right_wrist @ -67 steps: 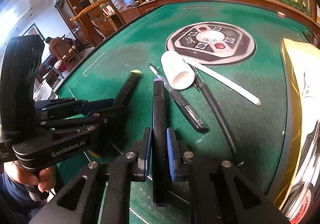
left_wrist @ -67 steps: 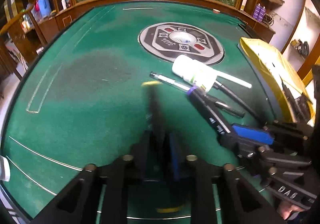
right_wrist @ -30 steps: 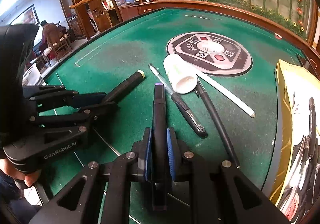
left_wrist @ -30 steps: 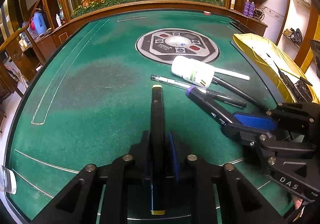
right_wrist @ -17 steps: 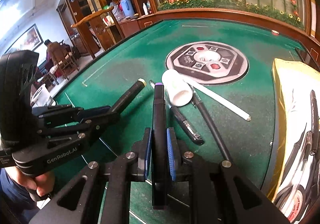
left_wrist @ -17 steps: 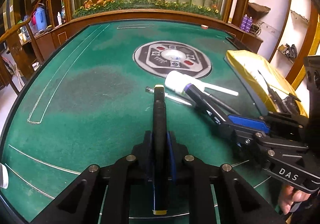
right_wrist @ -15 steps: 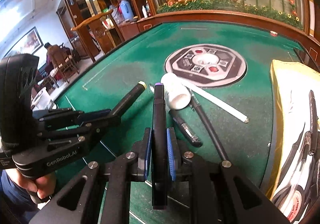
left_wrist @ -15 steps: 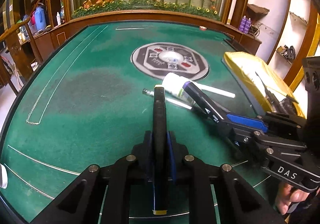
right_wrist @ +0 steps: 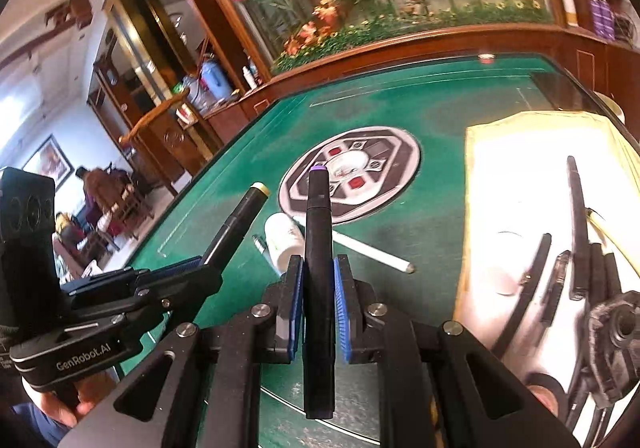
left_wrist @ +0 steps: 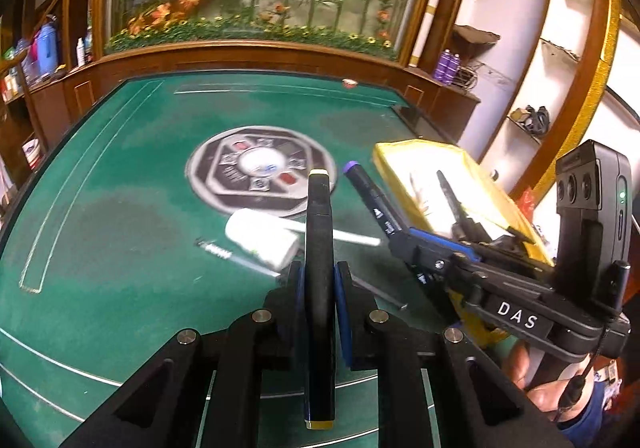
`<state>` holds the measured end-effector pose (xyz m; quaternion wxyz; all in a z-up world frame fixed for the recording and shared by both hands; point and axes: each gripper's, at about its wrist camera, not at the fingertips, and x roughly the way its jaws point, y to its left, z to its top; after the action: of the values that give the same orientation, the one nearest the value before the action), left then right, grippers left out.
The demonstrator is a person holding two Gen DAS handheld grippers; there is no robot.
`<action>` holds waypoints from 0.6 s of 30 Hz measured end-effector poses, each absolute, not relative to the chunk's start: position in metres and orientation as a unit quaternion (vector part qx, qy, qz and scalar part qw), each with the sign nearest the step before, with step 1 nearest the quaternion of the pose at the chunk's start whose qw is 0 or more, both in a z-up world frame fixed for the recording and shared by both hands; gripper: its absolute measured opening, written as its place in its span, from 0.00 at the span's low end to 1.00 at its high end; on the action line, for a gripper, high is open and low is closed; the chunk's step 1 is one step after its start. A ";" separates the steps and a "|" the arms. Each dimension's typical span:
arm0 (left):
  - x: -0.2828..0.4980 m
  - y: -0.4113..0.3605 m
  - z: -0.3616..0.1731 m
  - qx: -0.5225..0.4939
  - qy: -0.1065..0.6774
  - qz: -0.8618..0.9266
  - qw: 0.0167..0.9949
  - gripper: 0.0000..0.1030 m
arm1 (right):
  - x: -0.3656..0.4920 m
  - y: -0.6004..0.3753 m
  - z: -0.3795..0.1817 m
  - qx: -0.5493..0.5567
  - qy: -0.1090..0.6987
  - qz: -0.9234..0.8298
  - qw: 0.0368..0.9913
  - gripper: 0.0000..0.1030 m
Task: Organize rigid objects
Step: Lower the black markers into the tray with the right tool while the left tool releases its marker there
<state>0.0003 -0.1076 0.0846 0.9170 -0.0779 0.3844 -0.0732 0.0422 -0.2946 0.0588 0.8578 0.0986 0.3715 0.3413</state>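
Along the right edge of the green mahjong table [left_wrist: 120, 175] the yellow-rimmed tray [right_wrist: 516, 183] is lying with several dark pens already in it, and that is where I am judging both my loads are heading. My left gripper [left_wrist: 320, 284] is clamping a black marker with a yellow cap [left_wrist: 319, 232] between its blue pads, and my right gripper [right_wrist: 318, 288] is clamping a black marker with a purple cap [right_wrist: 318, 232] the same way; each marker is running lengthwise along its fingers, cap end forward, both clear of the felt. The tray is sitting ahead and to the right of both markers, its long side running away from me, and the right gripper is the nearer one, with the purple cap pointing close beside the tray's near-left corner. Left behind near the table's centre panel are a white bottle [left_wrist: 262, 236] on its side, a white stick [right_wrist: 372, 250] and a clear pen [left_wrist: 224, 250]. Compared with a second ago, I am holding both markers higher and further right, the tray is filling more of the right wrist view, and the grips are unchanged.
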 end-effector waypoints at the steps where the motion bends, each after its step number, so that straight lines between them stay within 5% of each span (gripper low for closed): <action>1: 0.002 -0.111 0.086 -0.077 0.385 -0.077 0.916 0.14 | 0.042 -0.298 0.060 0.101 0.371 0.339 0.859 0.14; 18: 0.053 -0.235 0.095 -0.060 0.406 -0.198 0.890 0.14 | 0.070 -0.429 0.098 0.120 0.352 0.196 0.907 0.14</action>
<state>0.0527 -0.2351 0.0948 0.8900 -0.0601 0.4063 -0.1978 0.0705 -0.4290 0.0975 0.9072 0.1203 0.3521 0.1964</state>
